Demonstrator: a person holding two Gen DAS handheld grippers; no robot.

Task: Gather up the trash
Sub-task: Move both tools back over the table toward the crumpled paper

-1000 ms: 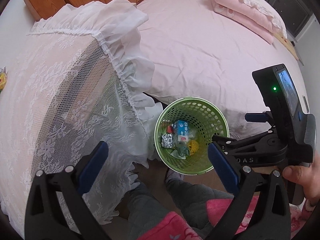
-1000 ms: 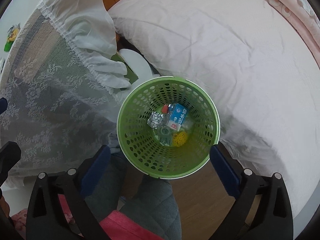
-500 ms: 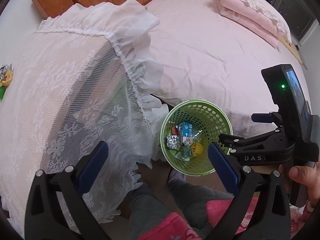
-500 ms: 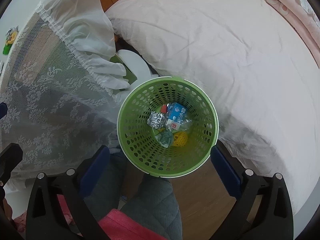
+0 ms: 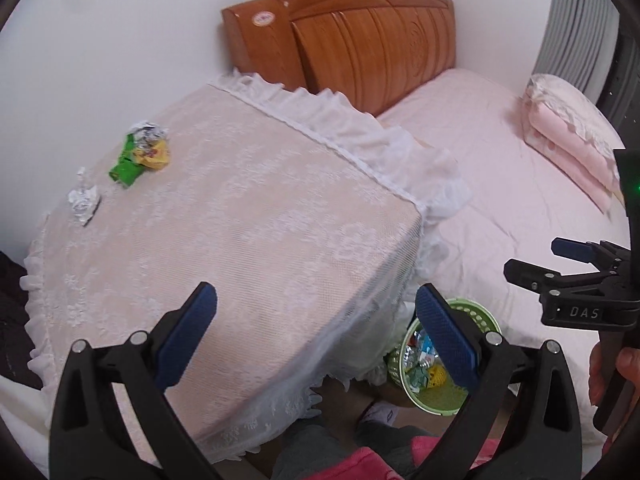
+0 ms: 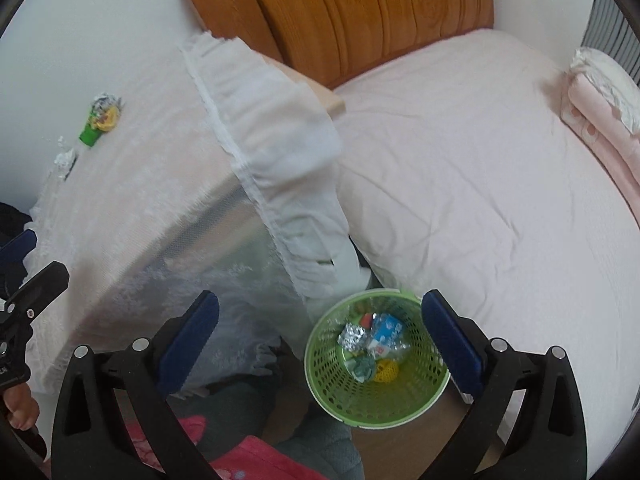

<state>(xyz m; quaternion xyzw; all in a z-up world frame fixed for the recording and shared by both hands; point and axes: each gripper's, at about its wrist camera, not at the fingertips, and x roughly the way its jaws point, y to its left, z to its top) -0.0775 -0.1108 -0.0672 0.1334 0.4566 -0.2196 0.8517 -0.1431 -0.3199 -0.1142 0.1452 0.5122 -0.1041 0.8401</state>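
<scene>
Both grippers empty. Left gripper (image 5: pixel 316 320) jaws spread wide, nothing between them, poised over the near part of the lace-covered table (image 5: pixel 248 216). Right gripper (image 6: pixel 320 332) likewise wide apart and empty, above the green perforated basket (image 6: pixel 376 408).

Landmark: the table. Remaining trash lies at its far left corner, near the wall: a green-and-yellow wrapper with crumpled foil (image 5: pixel 142 152), and just nearer than it a small crumpled white-silver scrap (image 5: pixel 84 202). The basket stands on the floor below the table's right edge, between table and bed (image 6: pixel 480 184); it already holds a foil ball (image 6: pixel 352 336), a blue-and-white carton (image 6: pixel 384 330) and other bits.

Risks, as judged:
- Lace cloth is loose and holey; a fingertip closing low on the wrapper could snag it and drag the cloth, shifting both pieces.
- The white scrap looks light and flat, though it is blurred here; a pinch may slip off or push it off the table's left edge.
- Basket is partly under the ruffled overhang, so a drop from the table side may land on the cloth.
- Both grippers are close together; crossing paths could collide.
</scene>
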